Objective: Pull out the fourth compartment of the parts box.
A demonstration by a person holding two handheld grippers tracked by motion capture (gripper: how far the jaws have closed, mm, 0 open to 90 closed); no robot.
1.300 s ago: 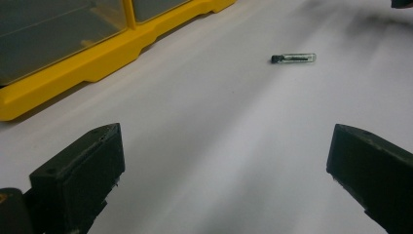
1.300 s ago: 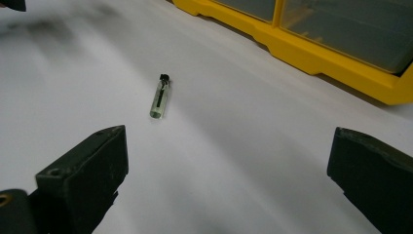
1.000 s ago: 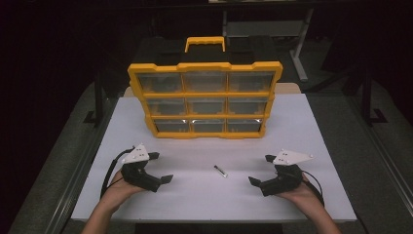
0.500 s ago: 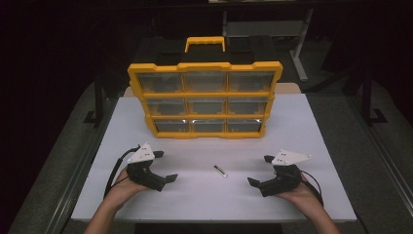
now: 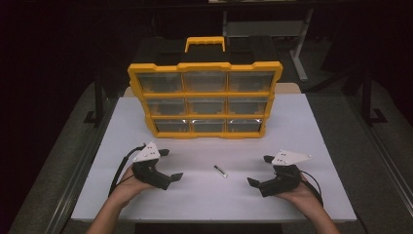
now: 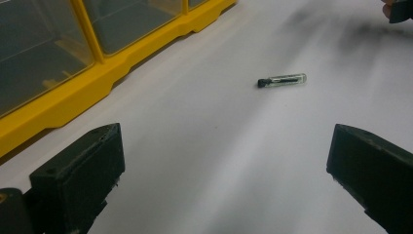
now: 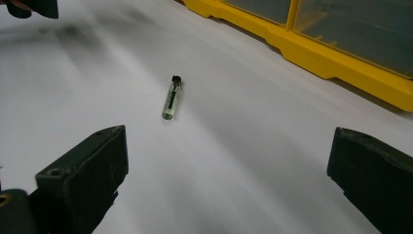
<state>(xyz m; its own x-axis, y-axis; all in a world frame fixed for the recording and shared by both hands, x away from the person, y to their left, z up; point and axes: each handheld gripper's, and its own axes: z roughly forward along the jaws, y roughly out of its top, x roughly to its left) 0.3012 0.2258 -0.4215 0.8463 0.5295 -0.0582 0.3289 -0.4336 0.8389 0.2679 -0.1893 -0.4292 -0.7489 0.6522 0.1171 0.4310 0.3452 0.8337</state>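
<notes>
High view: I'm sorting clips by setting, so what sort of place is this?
Probably a workshop or lab bench: a white table in a dark room, a yellow parts organizer standing on it, and metal frames behind.

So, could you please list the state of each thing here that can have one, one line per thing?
Left hand-held gripper: open, holding nothing, just above the table.
Right hand-held gripper: open, holding nothing, just above the table.
Small glass vial: lying flat on the table, black cap on, between the two grippers, untouched.
Yellow organizer case: standing upright, lid shut, handle on top.
</notes>
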